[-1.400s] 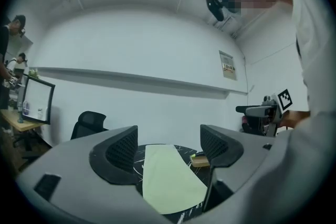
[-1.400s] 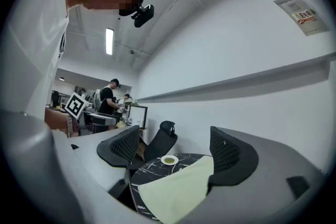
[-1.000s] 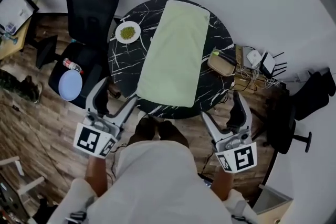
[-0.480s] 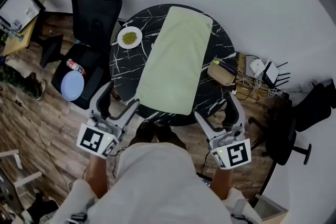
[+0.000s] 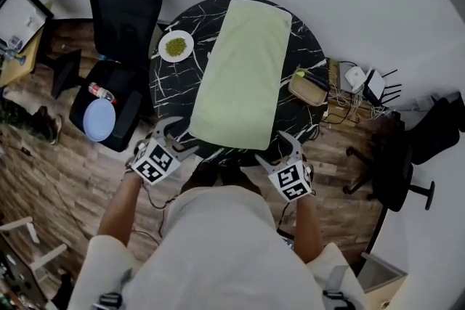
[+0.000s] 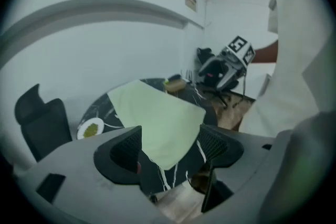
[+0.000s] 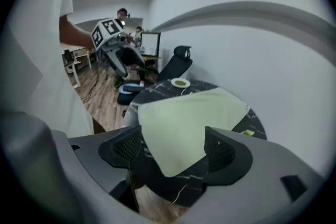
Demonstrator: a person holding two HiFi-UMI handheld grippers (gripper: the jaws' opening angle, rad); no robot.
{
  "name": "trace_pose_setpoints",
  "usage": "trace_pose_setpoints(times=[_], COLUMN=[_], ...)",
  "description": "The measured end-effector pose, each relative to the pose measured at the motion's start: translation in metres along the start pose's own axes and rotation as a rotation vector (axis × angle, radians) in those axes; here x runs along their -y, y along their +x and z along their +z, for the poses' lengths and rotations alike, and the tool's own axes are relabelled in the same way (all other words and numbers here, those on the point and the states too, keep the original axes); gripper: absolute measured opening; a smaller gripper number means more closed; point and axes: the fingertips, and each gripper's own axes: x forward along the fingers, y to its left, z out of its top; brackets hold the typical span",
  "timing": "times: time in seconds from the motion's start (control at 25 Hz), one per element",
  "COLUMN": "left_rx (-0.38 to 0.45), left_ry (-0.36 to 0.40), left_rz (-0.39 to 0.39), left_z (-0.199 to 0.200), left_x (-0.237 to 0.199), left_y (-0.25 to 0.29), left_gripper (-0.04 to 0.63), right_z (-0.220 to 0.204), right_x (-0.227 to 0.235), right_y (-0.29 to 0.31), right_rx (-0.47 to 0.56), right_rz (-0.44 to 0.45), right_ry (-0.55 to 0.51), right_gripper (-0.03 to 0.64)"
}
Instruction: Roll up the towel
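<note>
Both of your tools are empty: the left gripper (image 5: 179,139) and the right gripper (image 5: 278,150) each hold their jaws wide apart, hovering just short of the near rim of the round black marble table (image 5: 174,94). The pale green towel (image 5: 243,76) lies flat and lengthwise across the table, its near corners lined up between your jaws. Your main risk is an uneven start: if one gripper catches its corner before the other, the first fold goes in askew and the roll tapers into a cone. The near hem seems to reach the rim, though you cannot tell for sure from here; if it overhangs, a loose pinch could drag the towel off toward you. Watch the sides too: the white plate of green food (image 5: 176,46) sits near the towel's left edge and a tan tray (image 5: 306,88) near its right, so a drifting roll could nudge either.
</note>
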Motion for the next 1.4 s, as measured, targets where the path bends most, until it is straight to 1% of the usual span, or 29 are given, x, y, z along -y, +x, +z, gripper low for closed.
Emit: trace_pose_setpoints(times=[0.08, 0.16, 0.28, 0.36, 0.48, 0.56, 0.6, 0.64, 0.68, 0.72, 0.76, 0.92, 1.04, 1.2, 1.32, 1.4], left_rx=[-0.15, -0.266, -0.409, -0.465, -0.486, -0.504, -0.51, -0.511, -0.509, -0.508, -0.51, -0.551, -0.58, -0.579, -0.591, -0.6], left_ry=[0.078, 0.157, 0.26, 0.293, 0.296, 0.294, 0.298, 0.307, 0.319, 0.33, 0.337, 0.343, 0.32, 0.267, 0.262, 0.262], left_rz=[-0.116, -0.206, -0.291, -0.317, -0.32, -0.312, -0.304, -0.29, -0.274, -0.26, -0.253, -0.255, -0.253, -0.238, -0.243, -0.246], left_z=[-0.037, -0.065, -0.1, -0.114, -0.121, -0.125, -0.127, -0.128, -0.129, -0.129, -0.13, -0.14, -0.148, -0.153, -0.154, -0.155], left_x=[0.012, 0.02, 0.027, 0.029, 0.027, 0.023, 0.022, 0.02, 0.019, 0.018, 0.018, 0.019, 0.02, 0.016, 0.016, 0.017], left_y=[0.033, 0.06, 0.087, 0.098, 0.111, 0.116, 0.117, 0.118, 0.119, 0.119, 0.12, 0.122, 0.123, 0.126, 0.127, 0.127], left_gripper=[0.342, 0.342, 0.342, 0.342, 0.342, 0.342, 0.337, 0.288, 0.221, 0.19, 0.181, 0.181, 0.176, 0.153, 0.149, 0.141], right_z=[-0.035, -0.062, -0.093, -0.107, -0.116, -0.121, -0.124, -0.127, -0.13, -0.134, -0.137, -0.151, -0.153, -0.153, -0.153, -0.154], right_x=[-0.016, -0.029, -0.043, -0.047, -0.045, -0.042, -0.04, -0.039, -0.038, -0.038, -0.038, -0.04, -0.04, -0.04, -0.042, -0.044], right_y=[0.025, 0.043, 0.061, 0.068, 0.077, 0.085, 0.088, 0.09, 0.092, 0.093, 0.093, 0.097, 0.1, 0.104, 0.105, 0.103], right_rx=[-0.107, -0.187, -0.281, -0.326, -0.358, -0.379, -0.391, -0.403, -0.414, -0.424, -0.436, -0.486, -0.5, -0.501, -0.508, -0.517], right_rz=[0.063, 0.114, 0.169, 0.191, 0.192, 0.186, 0.182, 0.176, 0.172, 0.174, 0.179, 0.195, 0.204, 0.22, 0.234, 0.247], right_ry=[-0.017, -0.019, -0.007, -0.005, 0.006, 0.008, -0.001, -0.014, -0.025, -0.032, -0.039, -0.071, -0.061, -0.046, -0.049, -0.055], right_gripper=[0.371, 0.368, 0.365, 0.365, 0.364, 0.35, 0.324, 0.25, 0.2, 0.198, 0.199, 0.198, 0.182, 0.178, 0.174, 0.158])
